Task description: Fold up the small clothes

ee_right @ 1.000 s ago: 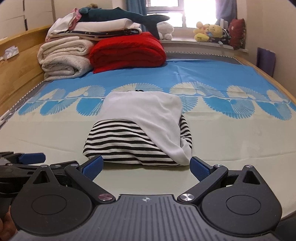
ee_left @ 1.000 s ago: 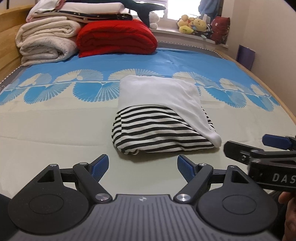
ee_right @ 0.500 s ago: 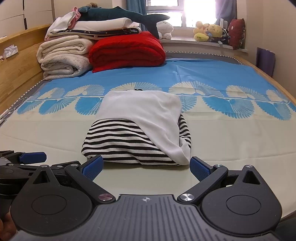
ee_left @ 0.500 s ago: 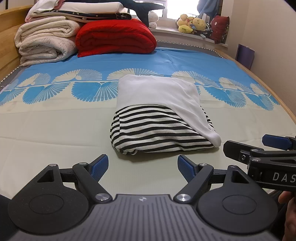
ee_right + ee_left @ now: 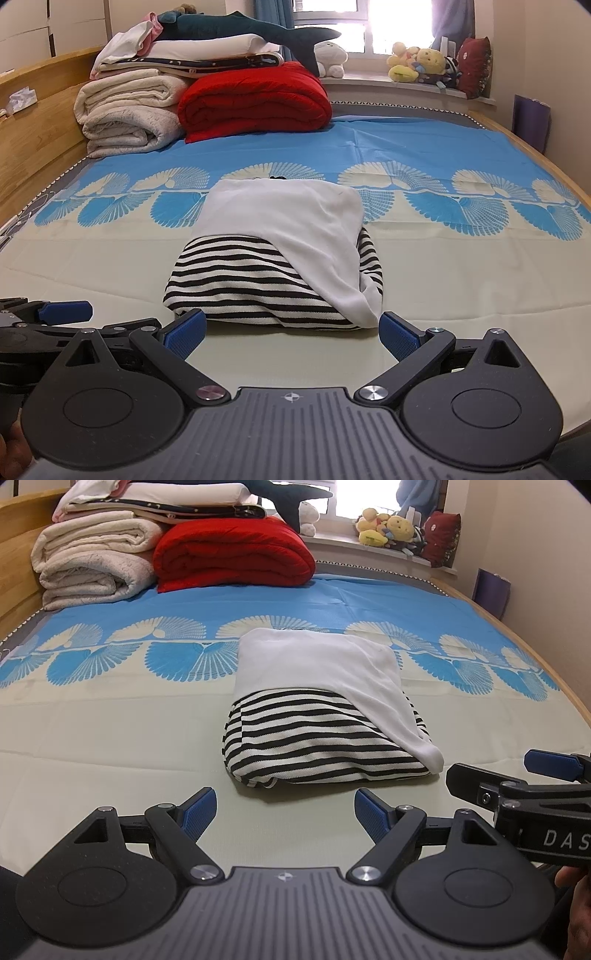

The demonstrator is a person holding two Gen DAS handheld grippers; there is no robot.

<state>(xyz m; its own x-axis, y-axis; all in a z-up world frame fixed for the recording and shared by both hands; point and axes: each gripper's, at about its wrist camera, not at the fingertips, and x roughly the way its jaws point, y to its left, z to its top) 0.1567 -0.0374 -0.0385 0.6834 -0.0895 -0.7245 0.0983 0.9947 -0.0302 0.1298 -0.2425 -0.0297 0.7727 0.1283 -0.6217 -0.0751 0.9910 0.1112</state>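
Note:
A folded garment (image 5: 325,716) lies on the bed, black-and-white striped with a white part folded over its far and right side; it also shows in the right wrist view (image 5: 280,266). My left gripper (image 5: 284,812) is open and empty, just short of the garment's near edge. My right gripper (image 5: 291,332) is open and empty, its blue fingertips (image 5: 397,334) close to the garment's near edge. The right gripper shows at the right edge of the left wrist view (image 5: 517,779). The left gripper shows at the left edge of the right wrist view (image 5: 55,317).
The bed sheet (image 5: 110,738) is cream near me and blue with fan patterns farther away. Folded white blankets (image 5: 92,565) and a red quilt (image 5: 232,554) are stacked at the headboard. Plush toys (image 5: 421,62) sit on the windowsill. A wooden bed rail (image 5: 33,147) runs along the left.
Both grippers have edged slightly nearer the garment and stay open. The garment has not moved.

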